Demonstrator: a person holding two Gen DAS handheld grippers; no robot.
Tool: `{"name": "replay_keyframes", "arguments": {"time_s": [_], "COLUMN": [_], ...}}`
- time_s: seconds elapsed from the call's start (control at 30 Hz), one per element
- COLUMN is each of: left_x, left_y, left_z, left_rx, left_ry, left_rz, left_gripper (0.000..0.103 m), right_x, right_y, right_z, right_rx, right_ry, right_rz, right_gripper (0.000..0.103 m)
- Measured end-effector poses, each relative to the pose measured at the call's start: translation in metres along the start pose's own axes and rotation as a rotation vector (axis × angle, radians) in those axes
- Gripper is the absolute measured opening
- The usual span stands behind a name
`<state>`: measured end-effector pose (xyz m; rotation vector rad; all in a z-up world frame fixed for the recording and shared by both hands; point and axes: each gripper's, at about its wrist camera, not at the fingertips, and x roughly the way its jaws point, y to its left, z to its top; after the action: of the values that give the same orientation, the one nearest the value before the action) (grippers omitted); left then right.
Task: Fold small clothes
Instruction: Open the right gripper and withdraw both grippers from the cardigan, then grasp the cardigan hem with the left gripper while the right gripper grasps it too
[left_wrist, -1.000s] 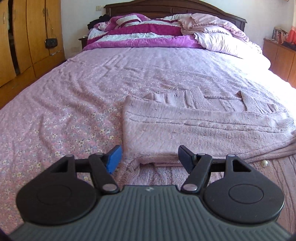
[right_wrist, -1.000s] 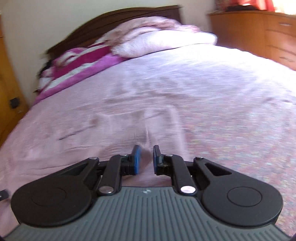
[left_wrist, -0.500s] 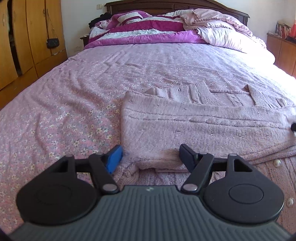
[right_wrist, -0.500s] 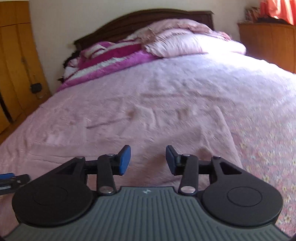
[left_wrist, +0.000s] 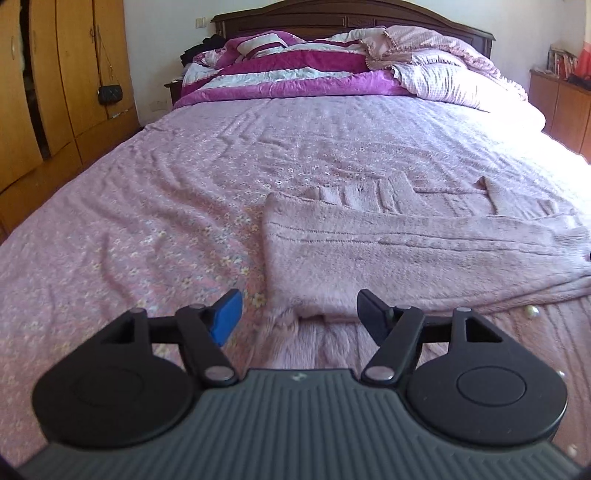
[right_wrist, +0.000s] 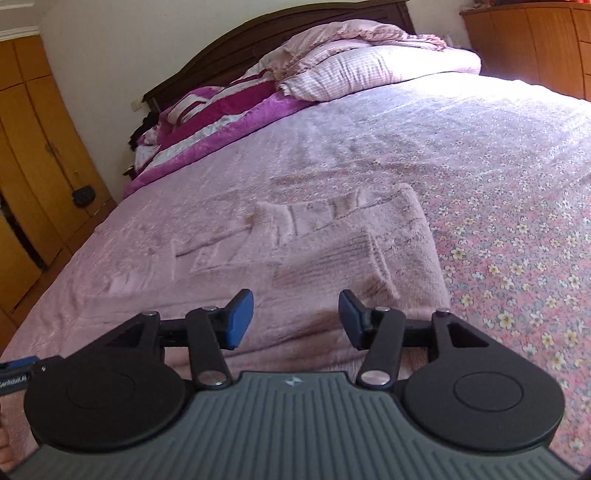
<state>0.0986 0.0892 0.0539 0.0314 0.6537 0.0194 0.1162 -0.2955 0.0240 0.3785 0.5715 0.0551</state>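
L gripper (left_wrist: 297, 314) jaws apart, nothing btwn; pink knit cardigan (left_wrist: 388, 254) lies flat just ahead on floral bedspread (left_wrist: 147, 206). R gripper (right_wrist: 295, 317) jaws just been opening, empty, over cardigan's folded sleeve. Quilts (left_wrist: 295, 70) far, by headboard.

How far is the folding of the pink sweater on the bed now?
Done: one long sleeve of the fluffy pink knitted sweater already lies folded across its body, on the flowered pink bedspread. In hand: nothing. The left tongs are open over the near edge, and the right tongs have just been opening, with nothing between them. Left: the sweater is still wide and flat, so more folds seem needed.
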Motion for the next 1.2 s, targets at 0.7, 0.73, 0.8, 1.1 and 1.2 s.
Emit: {"name": "replay_keyframes", "arguments": {"time_s": [0.7,0.73,0.8,1.1,1.2], "left_x": [-0.104,-0.107,-0.113,-0.143,-0.147], "left_y": [-0.026,-0.026,-0.029,-0.043,-0.050], "left_z": [-0.063,-0.067,-0.076,-0.119,-0.131], "left_rx": [0.143,0.148,0.169,0.255,0.301], "left_ry": [0.004,0.010,0.026,0.053,0.065], "left_rz": [-0.091,-0.100,-0.123,-0.163,-0.201], "left_gripper": [0.080,0.082,0.089,0.089,0.089], "right_x": [-0.156,-0.160,-0.169,-0.196,-0.199], "right_y": [0.051,0.054,0.058,0.069,0.065], "right_z": [-0.094,-0.100,-0.112,-0.148,-0.157], "right_rx": [-0.251,-0.268,-0.295,-0.342,-0.338], "right_ry": [-0.028,-0.027,-0.023,0.060,0.115], "right_rz": [0.069,0.067,0.061,0.052,0.048], "right_gripper": [0.080,0.081,0.081,0.086,0.088]}}
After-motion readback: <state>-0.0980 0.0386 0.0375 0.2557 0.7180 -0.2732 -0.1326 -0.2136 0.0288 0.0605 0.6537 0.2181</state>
